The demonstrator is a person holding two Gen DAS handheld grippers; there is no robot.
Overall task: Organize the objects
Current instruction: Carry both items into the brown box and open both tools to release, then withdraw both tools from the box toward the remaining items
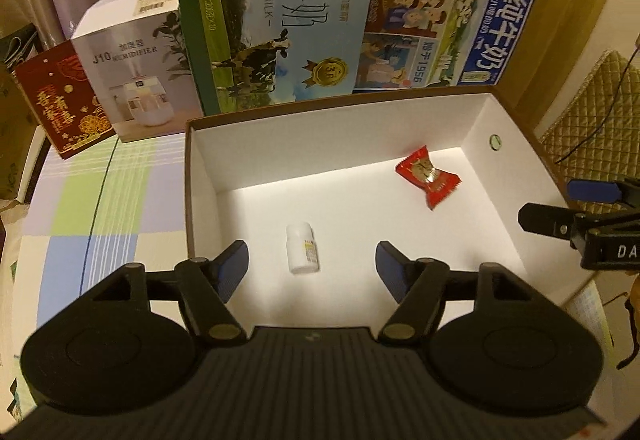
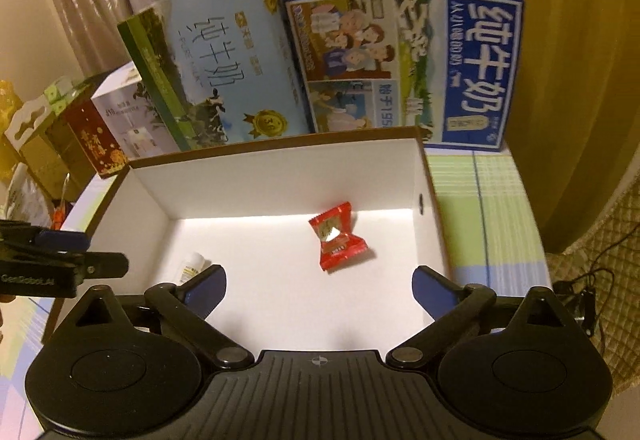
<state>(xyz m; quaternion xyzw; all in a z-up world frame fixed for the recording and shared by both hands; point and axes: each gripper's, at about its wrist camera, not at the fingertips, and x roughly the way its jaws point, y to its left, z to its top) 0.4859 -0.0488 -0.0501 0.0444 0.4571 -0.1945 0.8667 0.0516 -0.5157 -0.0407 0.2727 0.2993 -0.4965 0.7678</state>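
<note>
Both grippers hover over the box [image 1: 516, 127], fingers wide and empty: left gripper [image 1: 312, 268] above the bottle [image 1: 303, 248], right gripper [image 2: 320, 290] near the candy [image 2: 338, 238]. Straddle the bottle squarely before closing.

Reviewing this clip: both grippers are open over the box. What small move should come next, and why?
Probably withdraw both from the box to fetch another item. The left gripper and right gripper are open and empty, while the white bottle and red candy packet already lie on its floor.
</note>
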